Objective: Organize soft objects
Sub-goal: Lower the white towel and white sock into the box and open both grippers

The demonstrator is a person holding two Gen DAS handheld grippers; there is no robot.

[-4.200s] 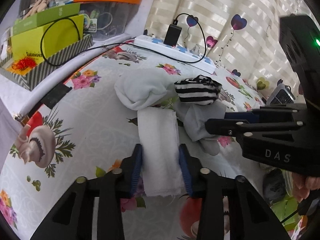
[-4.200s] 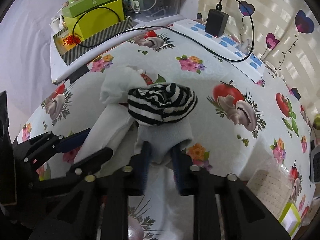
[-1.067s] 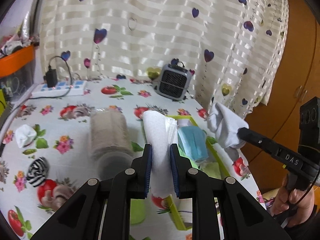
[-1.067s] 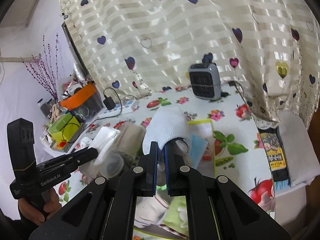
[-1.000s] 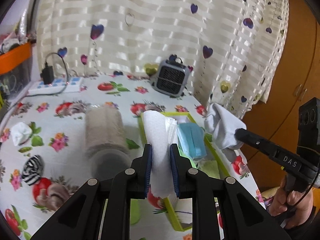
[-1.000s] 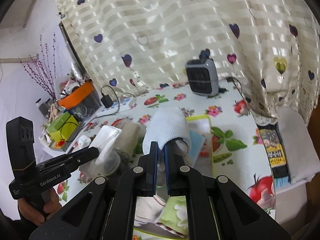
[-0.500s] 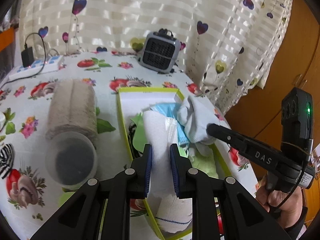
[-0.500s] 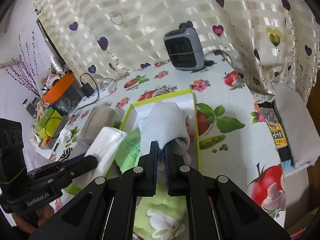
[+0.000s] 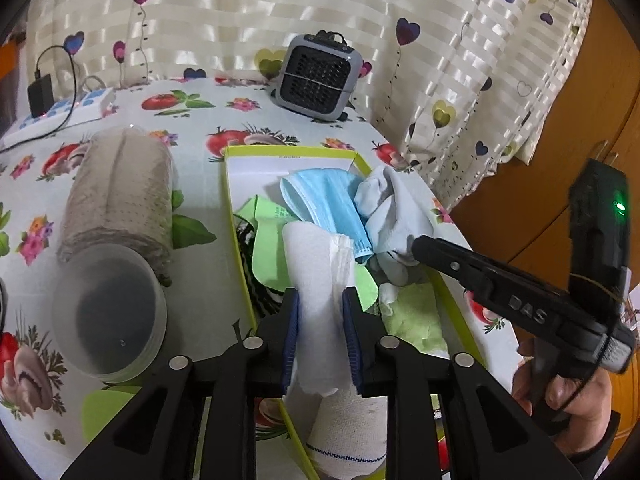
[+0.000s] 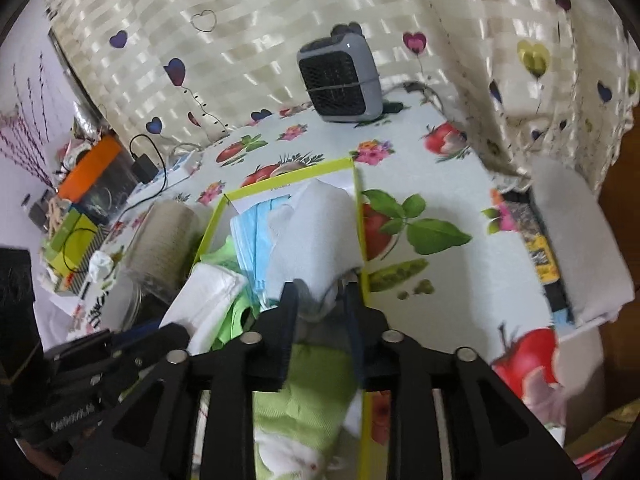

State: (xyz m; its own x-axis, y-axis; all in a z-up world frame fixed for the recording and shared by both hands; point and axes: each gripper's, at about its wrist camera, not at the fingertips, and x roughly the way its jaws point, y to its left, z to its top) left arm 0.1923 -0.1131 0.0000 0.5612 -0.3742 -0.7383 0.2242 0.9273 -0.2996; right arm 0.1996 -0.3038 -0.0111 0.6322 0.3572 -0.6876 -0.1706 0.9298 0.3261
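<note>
1. We see the yellow-rimmed box on the flowered tablecloth, heaped with soft things: a blue face mask and green cloths.
2. The white sock stands folded between the left gripper's blue pads; its jaws have just been opening, and whether they still press it we cannot tell.
3. The pale grey sock lies over the box's right wall, in front of the right gripper, whose fingers have just parted; its toe end is blurred.

surface: floral tablecloth table | on it: yellow-rimmed box; paper roll; heater; power strip
</note>
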